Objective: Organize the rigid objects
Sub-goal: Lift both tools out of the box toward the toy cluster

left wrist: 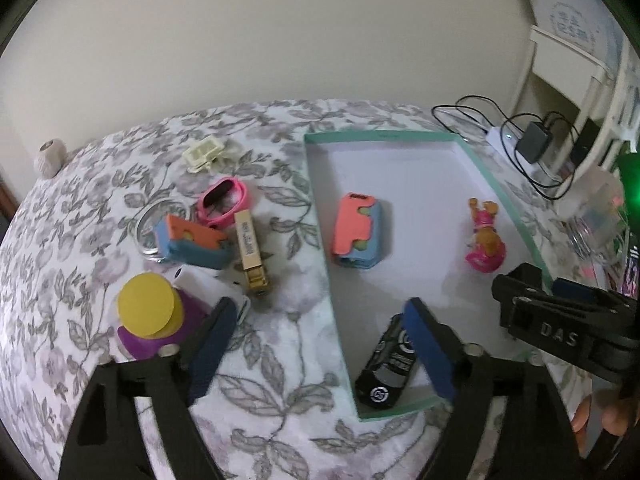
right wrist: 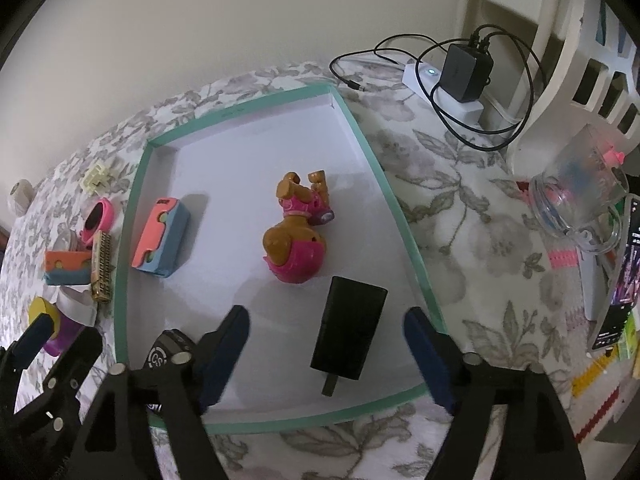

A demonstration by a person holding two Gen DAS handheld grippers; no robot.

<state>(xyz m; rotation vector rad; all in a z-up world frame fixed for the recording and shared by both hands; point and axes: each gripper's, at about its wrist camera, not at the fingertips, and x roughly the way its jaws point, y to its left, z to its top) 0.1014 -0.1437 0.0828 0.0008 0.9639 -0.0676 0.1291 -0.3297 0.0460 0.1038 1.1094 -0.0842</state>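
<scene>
Nearest, the right gripper (right wrist: 326, 354) is standing wide with nothing between its pads, the black charger (right wrist: 349, 334) lying just beyond them on the tray (right wrist: 404, 220) floor, apparently freshly set down; the left gripper (left wrist: 320, 348) is likewise gaping and empty, straddling the tray's near rim, the black car (left wrist: 386, 368) lying just inside beside its right finger. Farther in, the pink-and-blue block (left wrist: 357, 231) and toy dog (right wrist: 298, 232) are sitting collected in the tray; the rest is still waiting on the cloth (left wrist: 280, 420), including a second block (left wrist: 194, 242), the gold bar (left wrist: 251, 254) and the pink ring (left wrist: 224, 200).

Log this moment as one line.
left hand-held gripper open | right hand-held gripper open | tray: black charger, toy dog
</scene>
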